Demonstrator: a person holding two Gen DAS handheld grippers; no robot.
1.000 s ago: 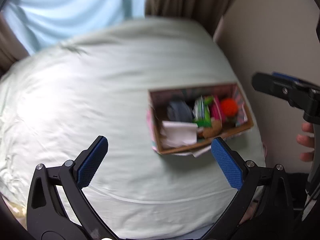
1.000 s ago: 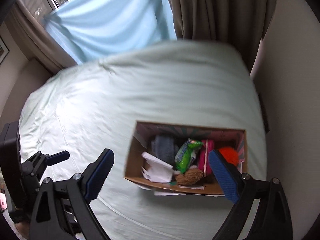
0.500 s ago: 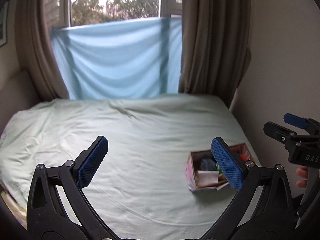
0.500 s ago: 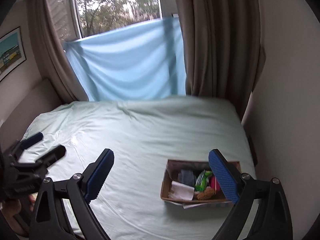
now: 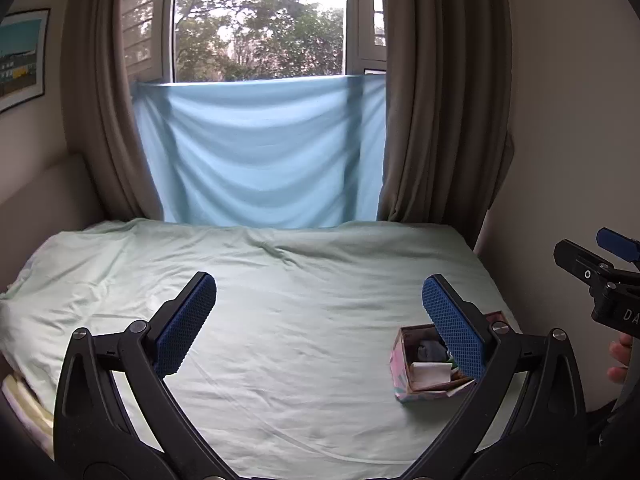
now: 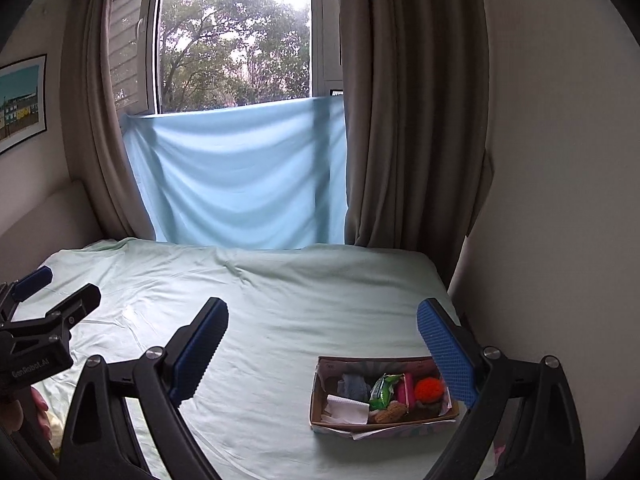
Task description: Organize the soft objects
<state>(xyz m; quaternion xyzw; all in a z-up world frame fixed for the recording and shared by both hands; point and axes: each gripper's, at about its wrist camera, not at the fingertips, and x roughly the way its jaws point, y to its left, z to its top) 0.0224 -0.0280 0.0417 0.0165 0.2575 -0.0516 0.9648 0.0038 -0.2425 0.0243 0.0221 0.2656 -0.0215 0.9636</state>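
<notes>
A cardboard box [image 6: 320, 408] [image 5: 400, 364] sits on the pale green bed [image 6: 280, 320] [image 5: 300, 320] near its right front corner. Inside lie a white folded cloth [image 6: 347, 409], a grey sock [image 6: 354, 385], a green packet [image 6: 382, 390], a pink item [image 6: 406, 390], an orange pompom [image 6: 429, 389] and a brown fuzzy piece [image 6: 390, 412]. My left gripper [image 5: 318, 322] is open and empty, held well back above the bed. My right gripper [image 6: 322, 346] is open and empty too, with the box below its right finger.
Brown curtains [image 6: 404, 120] and a light blue sheet [image 6: 240, 180] hang at the window behind the bed. A wall [image 6: 560, 200] runs close along the bed's right side. A framed picture [image 6: 22, 100] hangs at left. A person's fingers [image 5: 620, 360] show at the edge.
Both grippers have pulled up and back from the box, tilting from a downward look to a level one; the box now appears small and far. Both stayed open.
</notes>
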